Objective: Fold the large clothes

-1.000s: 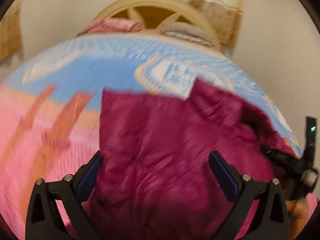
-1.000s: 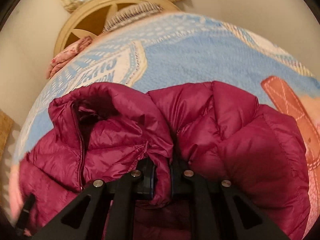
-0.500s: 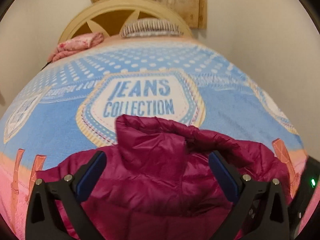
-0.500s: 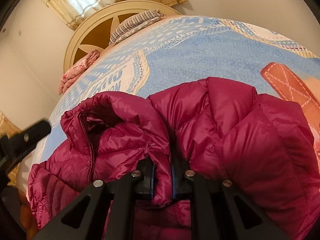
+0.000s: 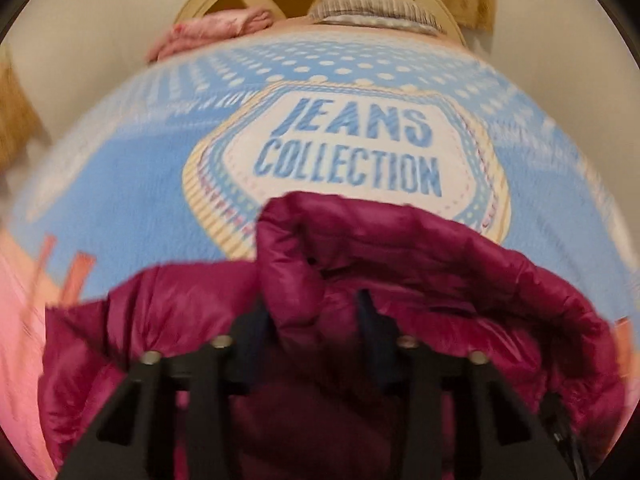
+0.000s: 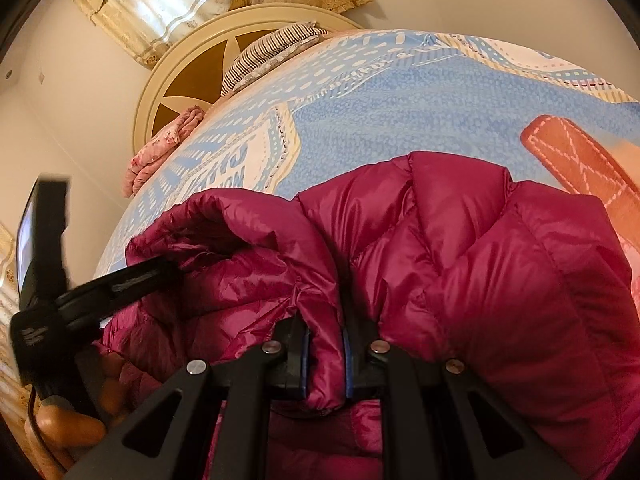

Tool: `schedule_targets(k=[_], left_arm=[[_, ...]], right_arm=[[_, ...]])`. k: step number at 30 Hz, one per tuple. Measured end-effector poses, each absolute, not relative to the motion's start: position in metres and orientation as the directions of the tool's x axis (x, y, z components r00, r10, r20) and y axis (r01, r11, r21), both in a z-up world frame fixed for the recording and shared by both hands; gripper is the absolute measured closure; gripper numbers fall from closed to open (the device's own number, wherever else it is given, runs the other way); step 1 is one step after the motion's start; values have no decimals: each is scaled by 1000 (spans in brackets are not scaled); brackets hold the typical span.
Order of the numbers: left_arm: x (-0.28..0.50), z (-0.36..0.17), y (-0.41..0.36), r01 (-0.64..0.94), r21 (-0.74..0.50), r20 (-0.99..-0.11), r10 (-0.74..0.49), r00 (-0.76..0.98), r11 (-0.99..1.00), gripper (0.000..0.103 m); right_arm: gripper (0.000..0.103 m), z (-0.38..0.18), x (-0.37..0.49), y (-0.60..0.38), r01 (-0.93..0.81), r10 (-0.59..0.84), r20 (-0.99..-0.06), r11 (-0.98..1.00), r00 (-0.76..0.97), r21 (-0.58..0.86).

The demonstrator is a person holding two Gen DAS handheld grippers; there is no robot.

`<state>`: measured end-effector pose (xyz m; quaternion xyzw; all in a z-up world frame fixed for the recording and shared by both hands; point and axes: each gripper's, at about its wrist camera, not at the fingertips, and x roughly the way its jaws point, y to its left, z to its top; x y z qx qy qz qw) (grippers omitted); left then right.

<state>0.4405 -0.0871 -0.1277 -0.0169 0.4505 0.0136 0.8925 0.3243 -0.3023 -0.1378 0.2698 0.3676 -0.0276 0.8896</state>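
Observation:
A magenta puffer jacket (image 5: pixel 420 264) lies bunched on the bed's blue printed blanket (image 5: pixel 128 200); it also shows in the right wrist view (image 6: pixel 500 264). My left gripper (image 5: pixel 316 332) is closed on a fold of the jacket near its collar. My right gripper (image 6: pixel 324 356) is shut on another fold of the jacket at the near edge. In the right wrist view the left gripper (image 6: pixel 160 270) reaches in from the left, its fingers buried in the collar fabric. The jacket's lower part is hidden under the grippers.
A cream round headboard (image 6: pixel 192 64) stands at the far end of the bed, with a striped pillow (image 6: pixel 272 50) and a pink folded cloth (image 6: pixel 160 148) against it. Curtains (image 6: pixel 168 4) hang above. Walls close in on both sides.
My left gripper went from wide open above the jacket to closed on a collar fold. The right gripper has kept its hold and stayed roughly in place.

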Motion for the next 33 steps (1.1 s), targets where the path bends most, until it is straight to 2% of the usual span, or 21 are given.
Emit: schedule_targets(k=[1, 7, 9, 12, 14, 17, 19, 21, 23, 25, 27, 29, 33], left_arm=[[431, -124, -78, -42, -44, -793, -9, 609, 998, 72], [380, -125, -35, -76, -166, -768, -80, 636, 983, 73], [376, -134, -26, -81, -189, -762, -94, 641, 979, 70], [379, -152, 1, -64, -378, -711, -246, 658, 923, 60], [386, -161, 8, -64, -449, -683, -296, 667, 891, 59], [385, -160, 5, -79, -442, -683, -278, 675, 893, 59], [380, -159, 2, -81, -427, -676, -259, 690, 900, 59], [374, -157, 0, -83, -407, -669, -235, 705, 909, 59], [372, -155, -2, -86, -391, -667, -218, 712, 916, 58], [375, -156, 0, -85, -387, -665, -214, 716, 918, 57], [376, -158, 3, -84, -393, -664, -219, 715, 916, 57], [377, -159, 6, -80, -397, -663, -225, 714, 914, 57], [376, -161, 11, -73, -423, -653, -248, 715, 903, 56]], right_arm=[[91, -138, 324, -302, 247, 149, -669, 853, 728, 460], [91, -138, 324, -303, 248, 146, -673, 856, 725, 453], [91, -138, 324, -303, 248, 146, -673, 857, 725, 452], [91, -138, 324, -302, 249, 144, -675, 857, 724, 450], [91, -137, 324, -301, 251, 141, -677, 859, 722, 447], [88, -133, 321, -303, 253, 161, -686, 850, 709, 461], [86, -120, 303, -310, 267, 145, -657, 833, 740, 484], [70, -93, 277, -315, 303, 24, -589, 840, 808, 450], [70, -64, 268, -309, 359, -125, -540, 863, 832, 354], [70, -40, 286, -298, 312, -106, -527, 895, 843, 318], [70, -26, 325, -286, 242, -11, -555, 907, 832, 344], [70, -29, 357, -279, 234, 26, -610, 910, 792, 342], [70, -78, 394, -260, 211, 107, -797, 935, 594, 283]])
